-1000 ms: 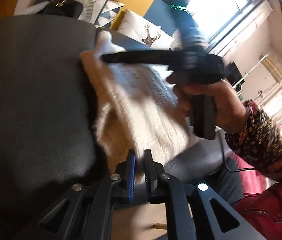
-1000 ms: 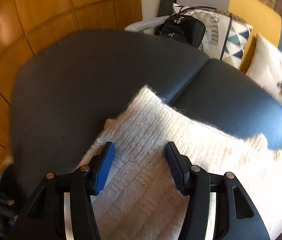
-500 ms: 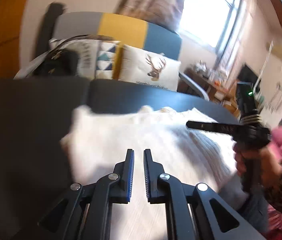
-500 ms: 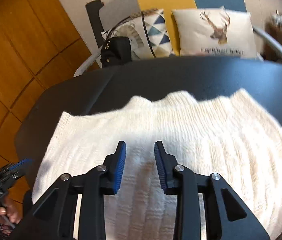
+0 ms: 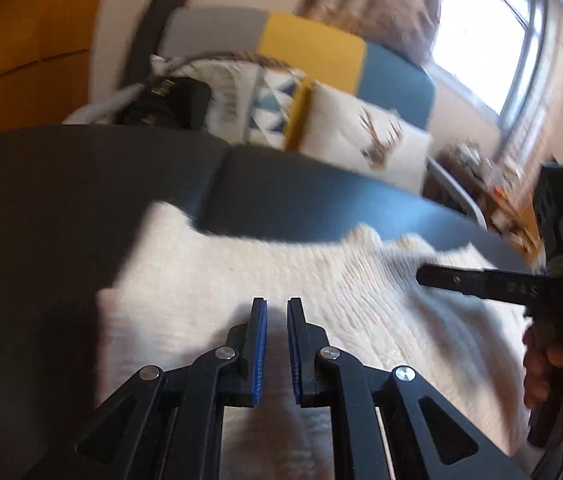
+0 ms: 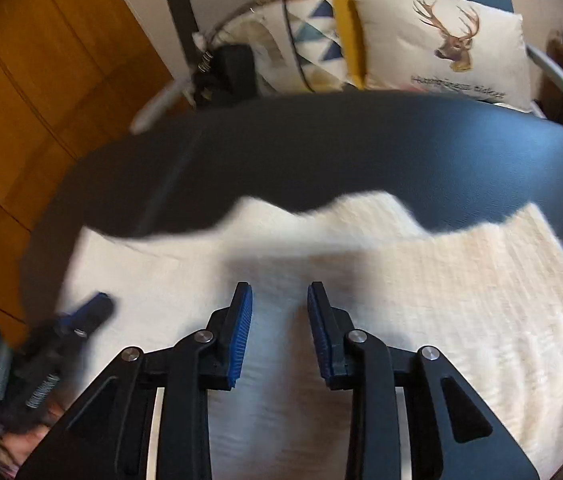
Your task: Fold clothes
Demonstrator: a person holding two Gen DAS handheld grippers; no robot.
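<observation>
A cream knitted sweater [image 5: 201, 280] lies spread flat on a dark grey padded surface [image 5: 61, 200]. My left gripper [image 5: 277, 310] hovers just over the sweater's near part. Only a narrow slit shows between its blue pads, with nothing in it. In the right wrist view the same sweater [image 6: 461, 280] fills the lower half, and my right gripper [image 6: 279, 300] stands open above its middle, holding nothing. The right gripper [image 5: 425, 278], held by a hand, reaches in from the right in the left wrist view. A blurred left gripper [image 6: 93, 308] shows at lower left in the right wrist view.
Behind the padded surface [image 6: 321, 152] stands a sofa with a deer pillow [image 6: 441, 40], a triangle-print pillow [image 5: 273, 112] and a black bag [image 5: 169, 104]. Wooden panelling [image 6: 41, 60] runs along the left. A bright window [image 5: 481, 32] is at the far right.
The sweater went from hanging bunched at my left gripper to lying flat. Both grippers drew back over its near part. The right jaws narrowed from their wide spread.
</observation>
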